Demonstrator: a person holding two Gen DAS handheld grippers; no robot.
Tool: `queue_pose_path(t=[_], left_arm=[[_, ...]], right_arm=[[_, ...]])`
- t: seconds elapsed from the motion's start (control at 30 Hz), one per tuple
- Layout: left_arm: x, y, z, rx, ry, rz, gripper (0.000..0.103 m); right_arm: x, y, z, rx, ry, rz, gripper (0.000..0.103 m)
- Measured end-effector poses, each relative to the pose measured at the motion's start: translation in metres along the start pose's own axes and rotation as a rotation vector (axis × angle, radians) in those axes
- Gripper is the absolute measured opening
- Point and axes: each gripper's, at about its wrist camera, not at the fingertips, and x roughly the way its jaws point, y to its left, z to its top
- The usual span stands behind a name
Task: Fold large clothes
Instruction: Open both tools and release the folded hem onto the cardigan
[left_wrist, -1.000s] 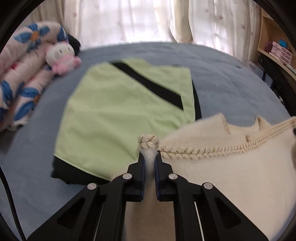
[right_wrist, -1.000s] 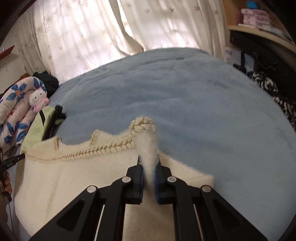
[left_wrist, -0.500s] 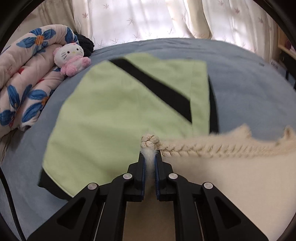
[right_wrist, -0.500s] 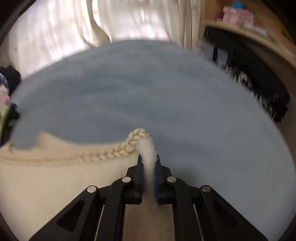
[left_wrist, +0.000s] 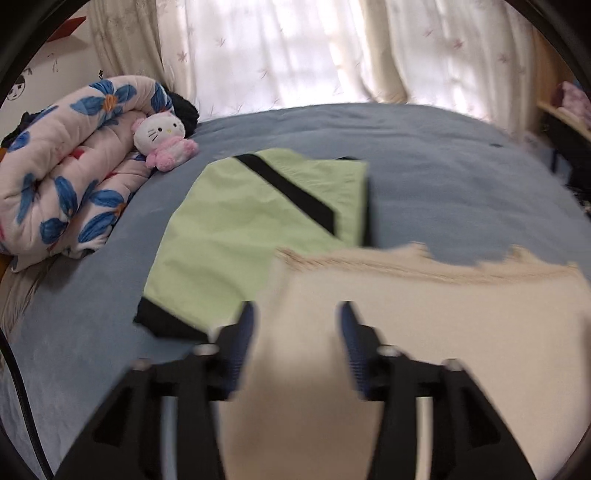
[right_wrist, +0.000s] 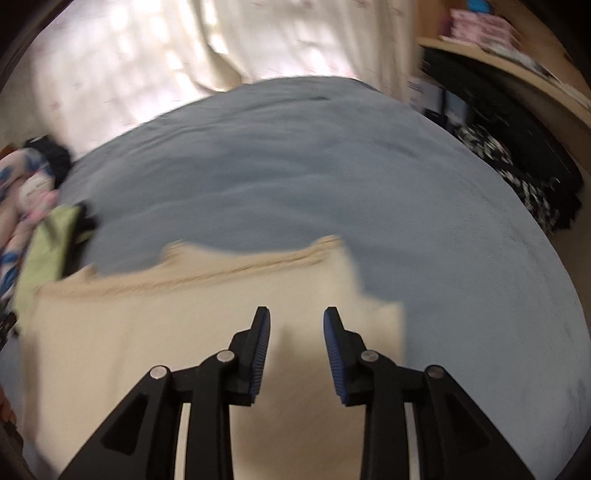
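My left gripper (left_wrist: 295, 325): tipped downward over the bed, jaws apart and just been opening; the cream sweater (left_wrist: 424, 332) lies under and between the fingers, but the pads do not press on it.
My right gripper (right_wrist: 296, 328): also tipped downward, jaws parted and just been opening, narrower than the left; sweater cloth (right_wrist: 207, 321) lies below the gap, and nothing is pinched.
Sweater: spread flat on the blue blanket (left_wrist: 461, 177), its braided trim edge running across beyond both sets of fingertips; the view is blurred, so I cannot make out finer folds.
Left edge: the sweater's left corner overlaps the folded green garment (left_wrist: 236, 229) with its black stripe.
Room on the left: beyond the green garment lie a rolled flowered quilt (left_wrist: 62, 173) and a plush cat toy (left_wrist: 164, 138).
Room on the right: bare blanket (right_wrist: 461, 240) runs out to the bed's edge, with dark clutter (right_wrist: 517, 162) and a shelf (right_wrist: 517, 66) past it.
Room ahead: open blanket up to the curtains (left_wrist: 295, 55).
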Motion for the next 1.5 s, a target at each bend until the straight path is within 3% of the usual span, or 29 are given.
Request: queue_pose_path(t=[0.07,0.13,0.27,0.33,0.43,0.53,0.57,0.63,0.7,0.8,0.9,1.03,1.17,1.5], left_arm=[[-0.028,-0.012,-0.016,-0.029,-0.018,-0.052,0.066],[-0.050,-0.030,-0.035,-0.048,-0.027,-0.101,0.066],[-0.060,-0.056,-0.069,-0.088,-0.025,-0.089,0.066],[-0.047,-0.064,-0.088,-0.090,0.028,-0.063,0.066],[-0.025,-0.058,-0.108,-0.079,0.096,-0.021,0.068],[-0.023,-0.032,-0.118,-0.139,0.082,-0.109,0.071],[-0.024,-0.025,-0.118,-0.148,0.078,-0.094,0.072],[-0.026,-0.009,-0.122,-0.162,0.067,0.000,0.072],[-0.020,0.011,-0.127,-0.186,0.093,0.099,0.072],[-0.020,0.038,-0.138,-0.256,0.088,0.044,0.071],[-0.019,0.043,-0.142,-0.228,0.106,0.157,0.072],[-0.016,0.059,-0.145,-0.325,0.132,0.093,0.072],[-0.014,0.063,-0.143,-0.322,0.131,0.103,0.072],[-0.036,0.062,-0.138,-0.330,0.138,0.088,0.072]], right_arm=[[-0.017,0.036,-0.021,-0.044,-0.015,0.051,0.046],[-0.024,0.065,-0.038,-0.082,-0.013,0.113,0.047],[-0.017,0.112,-0.075,-0.150,0.027,0.176,0.047],[-0.005,0.119,-0.089,-0.163,0.065,0.164,0.047],[-0.006,0.107,-0.102,-0.185,0.026,0.143,0.047],[-0.014,0.079,-0.108,-0.207,-0.021,-0.017,0.047],[-0.015,0.058,-0.110,-0.193,-0.036,-0.076,0.049],[-0.016,0.023,-0.112,-0.124,-0.037,-0.091,0.071],[-0.016,-0.020,-0.116,-0.025,-0.020,-0.182,0.075],[-0.018,-0.066,-0.126,0.060,-0.004,-0.262,0.075],[-0.021,-0.092,-0.133,0.178,0.013,-0.191,0.075],[-0.022,-0.091,-0.133,0.205,0.012,-0.205,0.075],[-0.024,-0.082,-0.133,0.193,0.012,-0.242,0.075],[-0.041,-0.079,-0.138,0.246,0.032,-0.216,0.075]])
